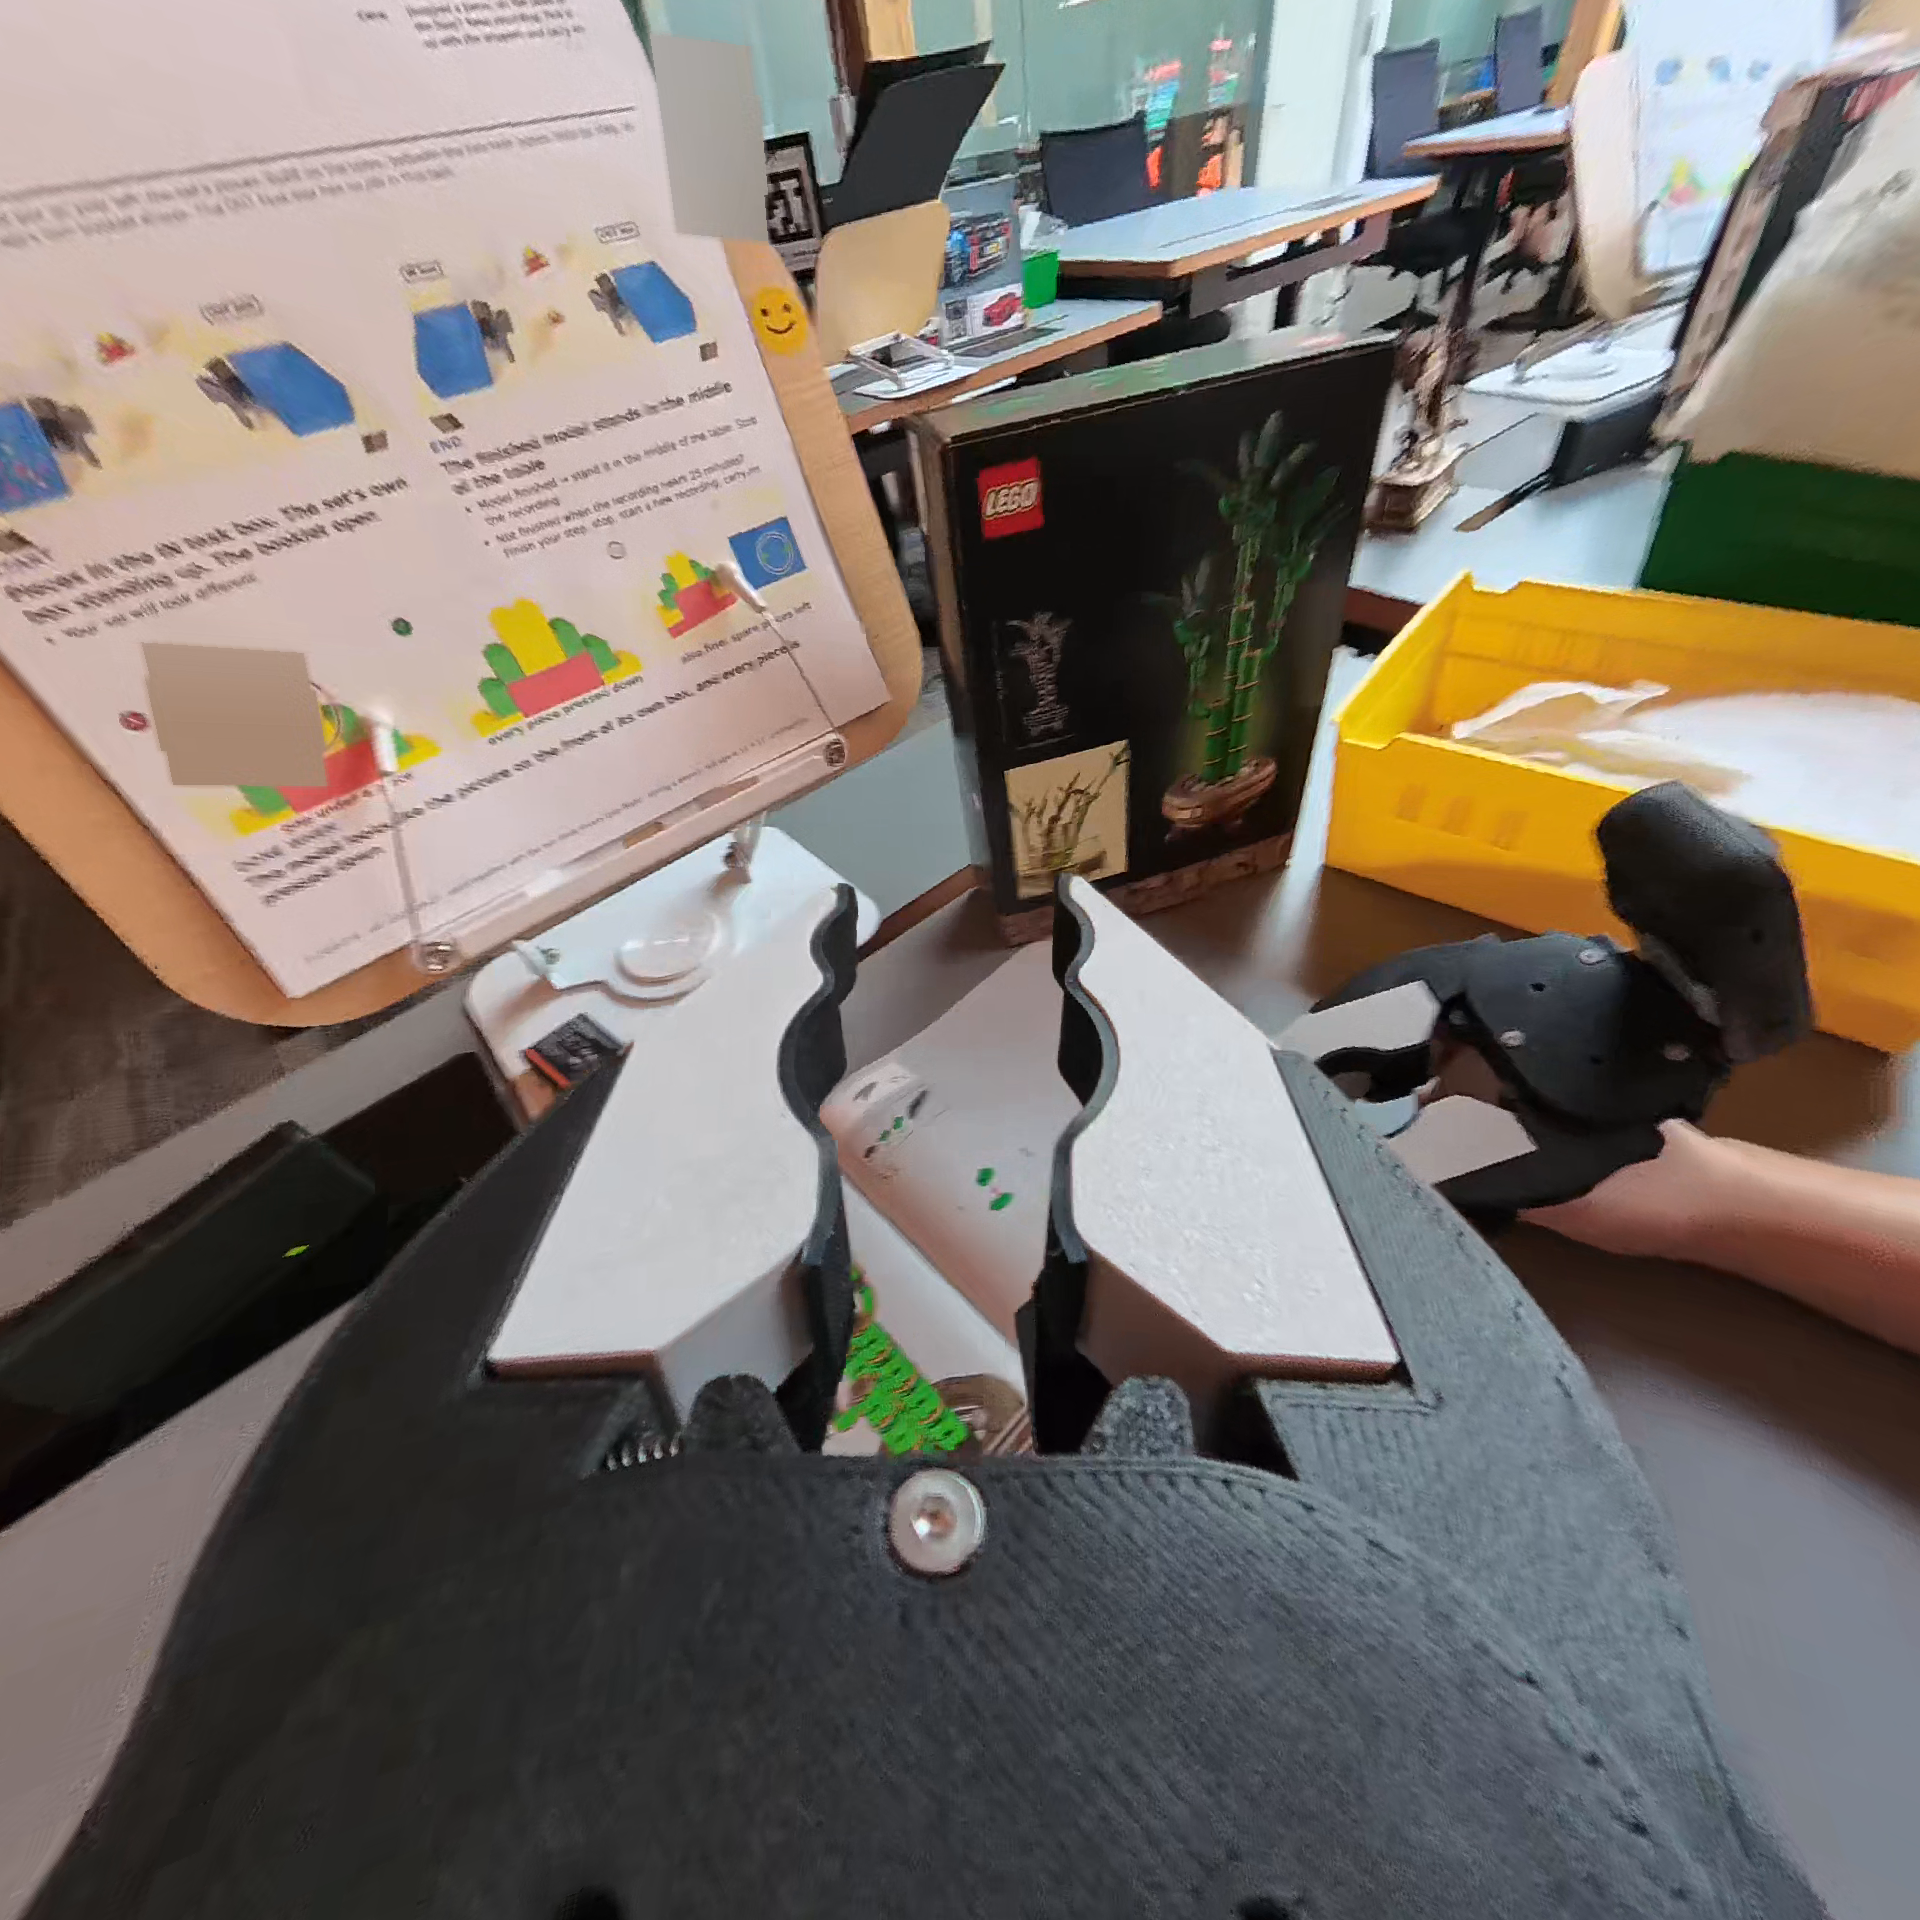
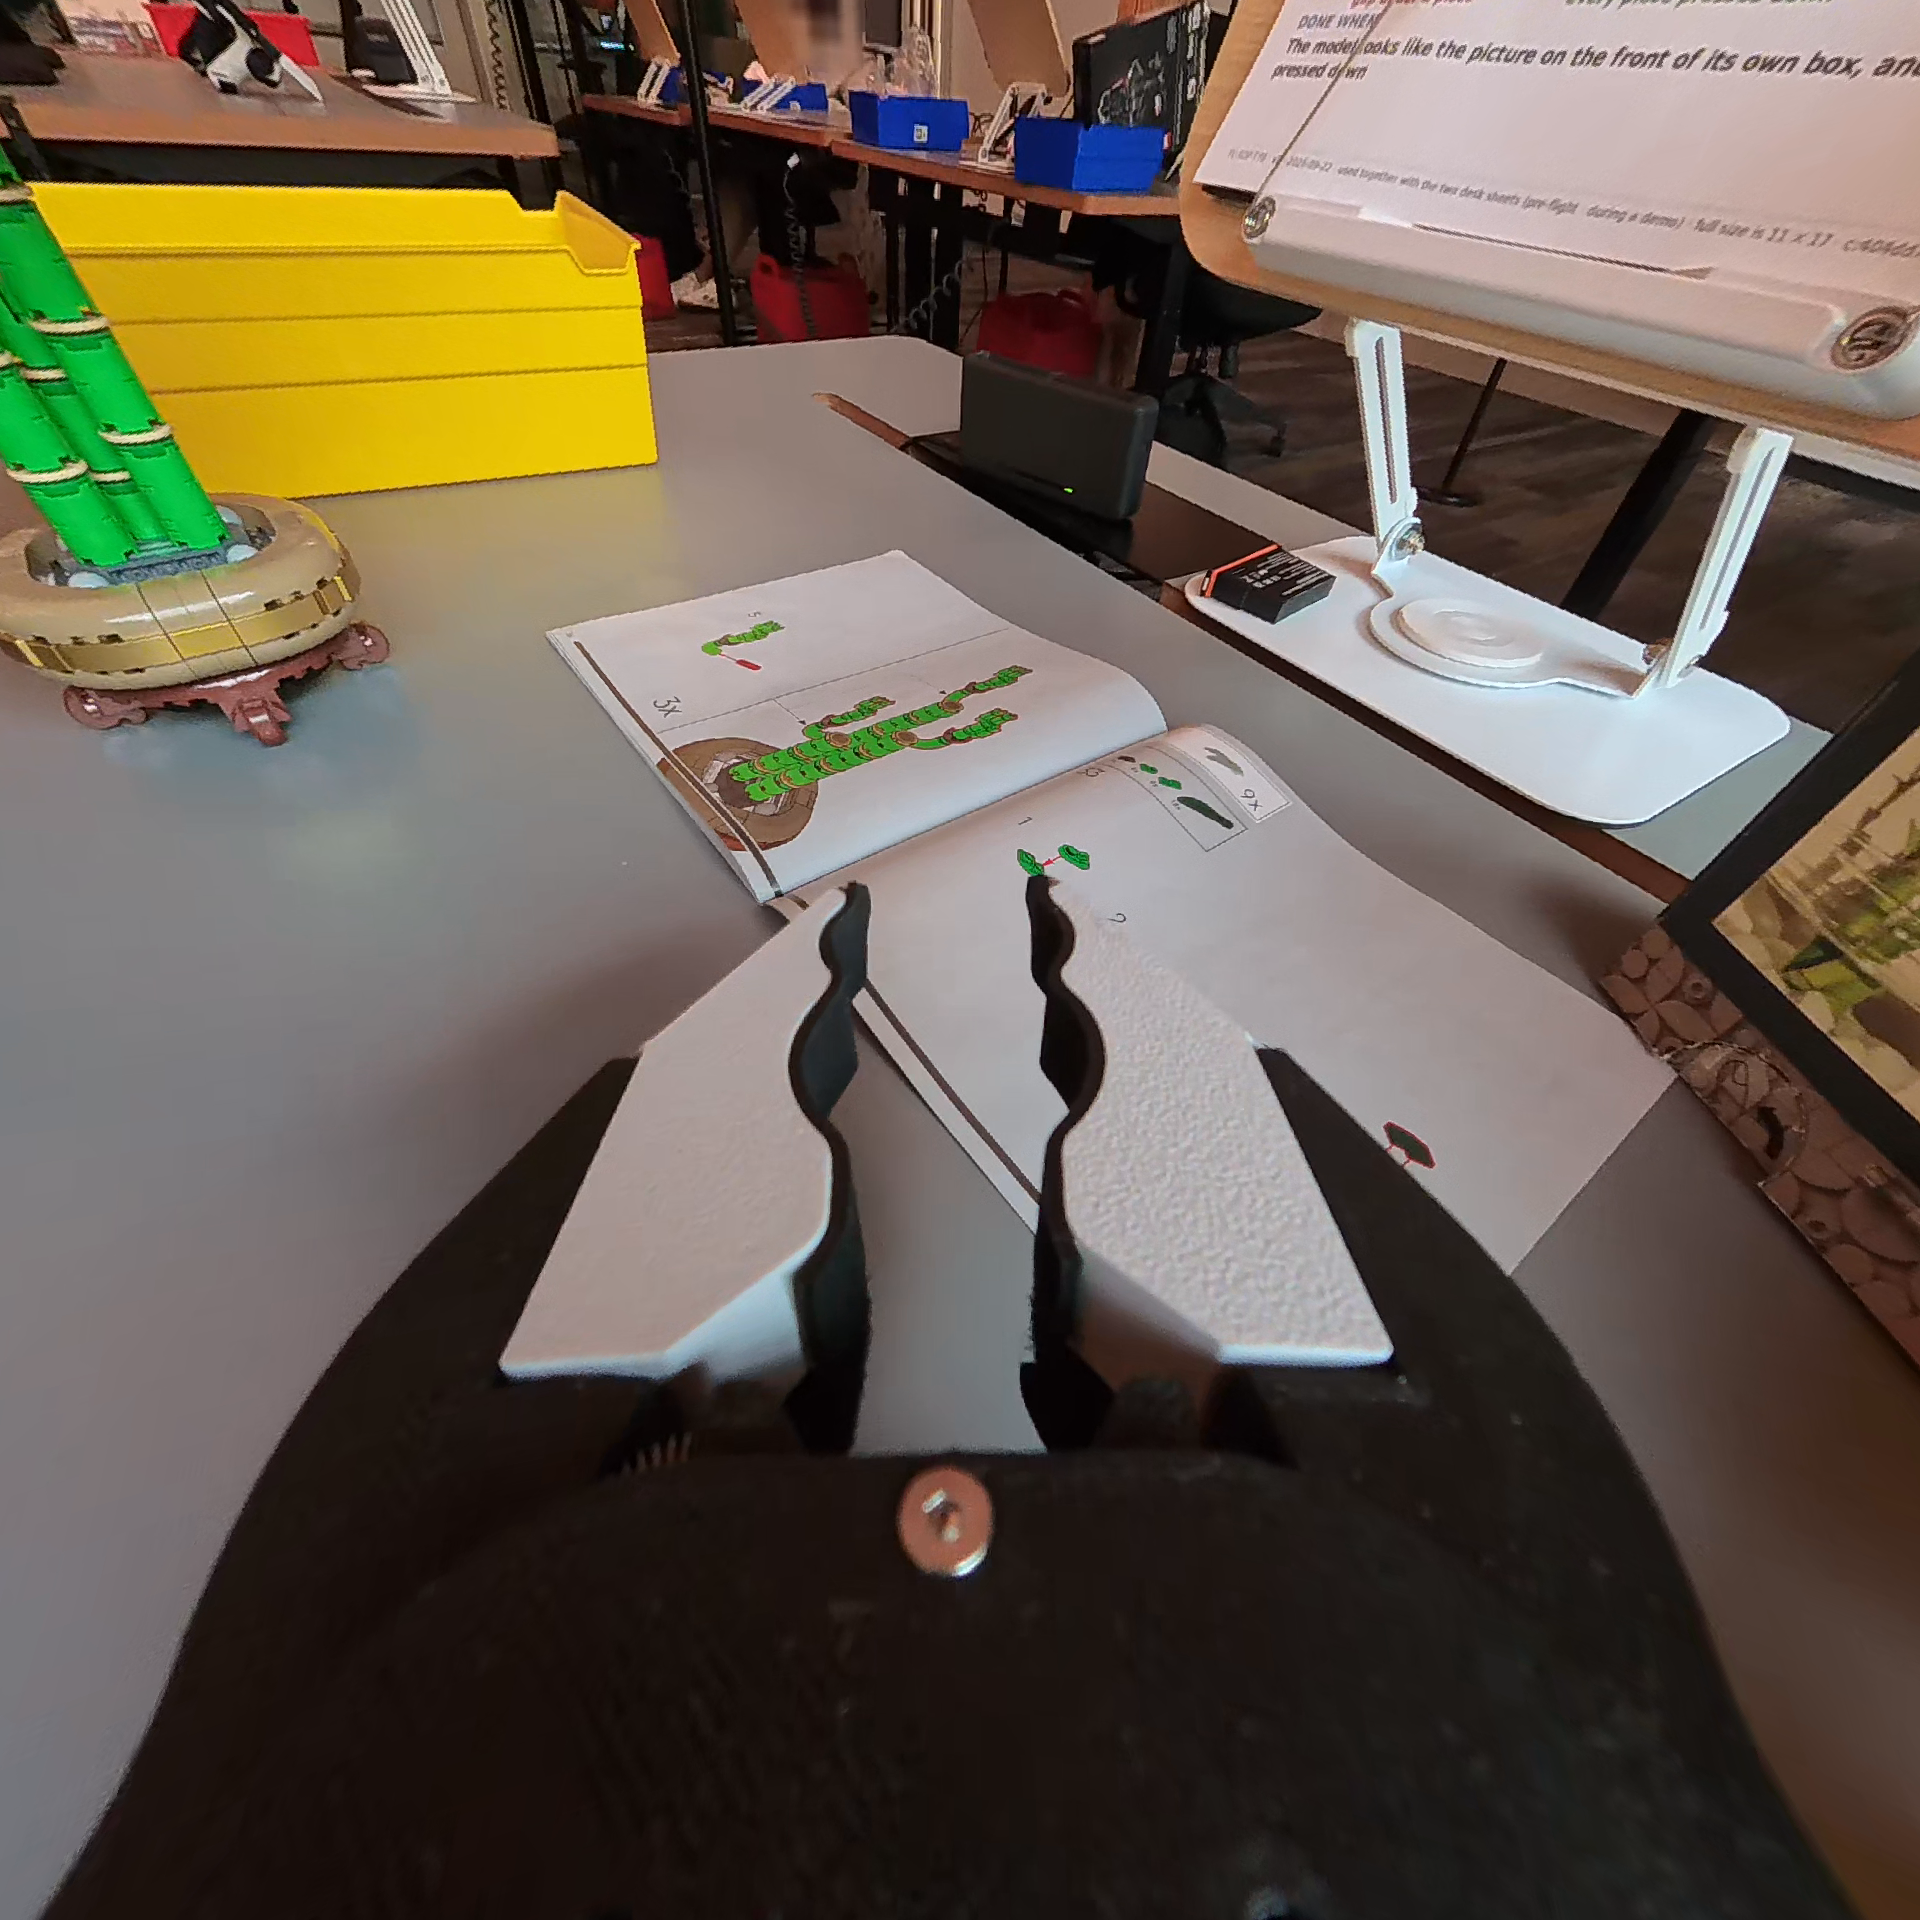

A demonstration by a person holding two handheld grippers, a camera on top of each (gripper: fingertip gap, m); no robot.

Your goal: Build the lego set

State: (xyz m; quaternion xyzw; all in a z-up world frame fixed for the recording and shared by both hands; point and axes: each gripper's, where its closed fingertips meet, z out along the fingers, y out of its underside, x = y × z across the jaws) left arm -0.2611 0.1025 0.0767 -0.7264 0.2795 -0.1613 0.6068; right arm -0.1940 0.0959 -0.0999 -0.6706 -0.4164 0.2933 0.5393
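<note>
Both sets of fingers are released, nothing gripped: left gripper (image 1: 951,914) hangs over the open booklet (image 2: 935,748), right gripper (image 2: 943,899) points at its pg w/ leaf steps. Off to the side on the surface (image 2: 312,987), the bamboo model (image 2: 114,540) stands w/ base and green stalks built. Leaves look left to do. Box (image 1: 1153,644) stands upright beside the yellow bin (image 1: 1621,769).
</note>
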